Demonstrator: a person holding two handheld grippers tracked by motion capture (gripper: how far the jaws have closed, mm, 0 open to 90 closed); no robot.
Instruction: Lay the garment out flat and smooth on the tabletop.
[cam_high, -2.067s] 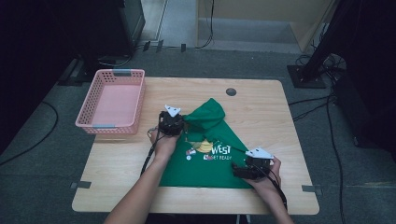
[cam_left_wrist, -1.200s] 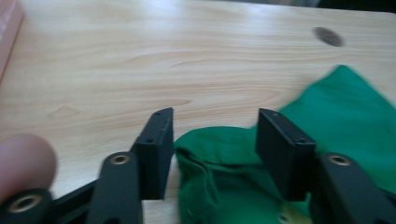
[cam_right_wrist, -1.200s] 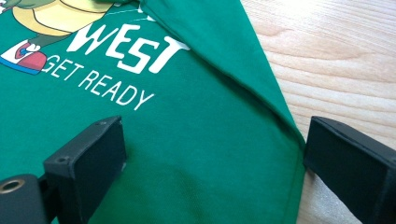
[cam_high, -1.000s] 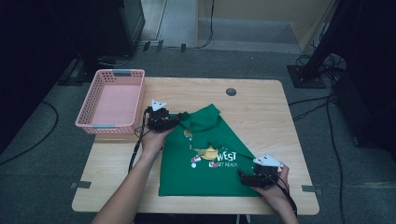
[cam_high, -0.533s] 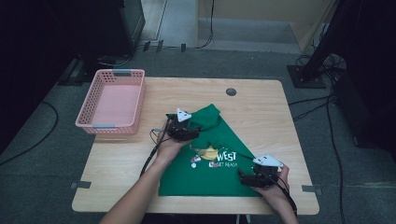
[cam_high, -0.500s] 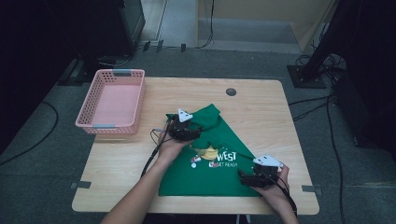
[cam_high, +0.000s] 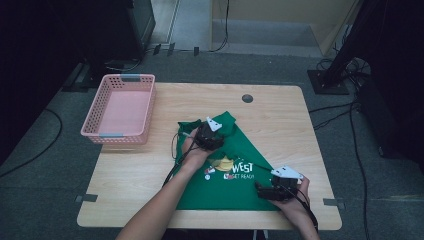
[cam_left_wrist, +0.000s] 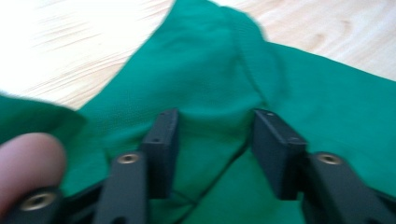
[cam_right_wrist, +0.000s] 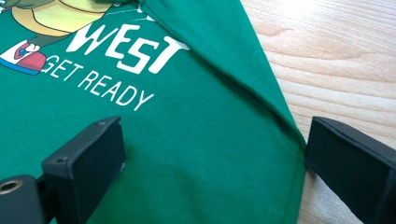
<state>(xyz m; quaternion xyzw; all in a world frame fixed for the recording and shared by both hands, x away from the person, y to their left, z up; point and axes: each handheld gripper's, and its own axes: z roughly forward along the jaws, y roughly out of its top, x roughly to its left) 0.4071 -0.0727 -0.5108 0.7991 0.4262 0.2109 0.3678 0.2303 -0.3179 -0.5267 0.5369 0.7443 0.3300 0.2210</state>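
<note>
Green shirt folded on table, cartoon print partly hidden, both hand-held grippers gaping, unclamped.

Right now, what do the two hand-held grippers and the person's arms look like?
Both are black. The left hand-held gripper and right hand-held gripper each carry a pale three-cornered plate on top and trail a thin black cable. Each gripper view shows two blocky black jaws, with brass-coloured screws near their bases. The forearms are bare, with no sleeves in view.
</note>
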